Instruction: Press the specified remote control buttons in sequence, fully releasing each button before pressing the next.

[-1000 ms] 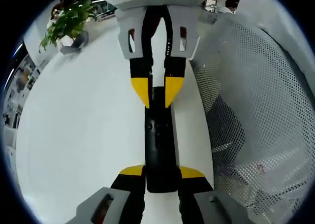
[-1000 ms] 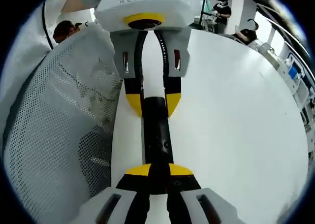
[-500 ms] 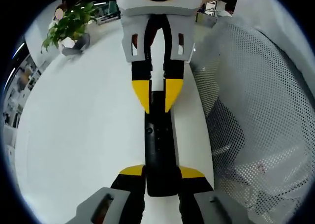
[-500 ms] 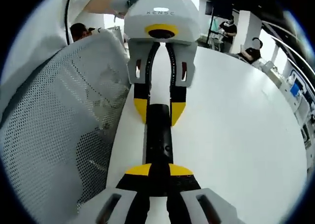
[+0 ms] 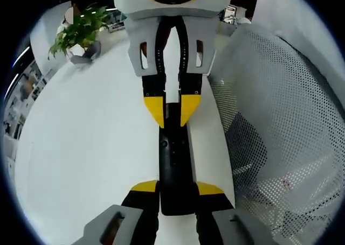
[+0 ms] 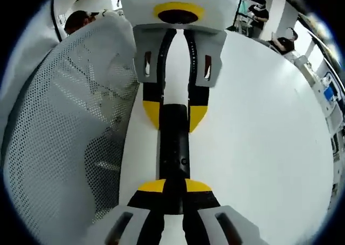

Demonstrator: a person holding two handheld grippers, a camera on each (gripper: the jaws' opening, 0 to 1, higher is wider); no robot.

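No lettering, number or brand mark can be read anywhere in either view, neither on the black remote control (image 5: 174, 164) clamped between the yellow fingertips nor on the gripper housings.

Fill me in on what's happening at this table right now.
A person is holding a black remote control between two handheld grippers over a white table. The left gripper is shut on one end and the right gripper on the other, so the remote spans between them, facing up. A white mesh chair back stands close beside the table edge. No button is visibly being pressed.
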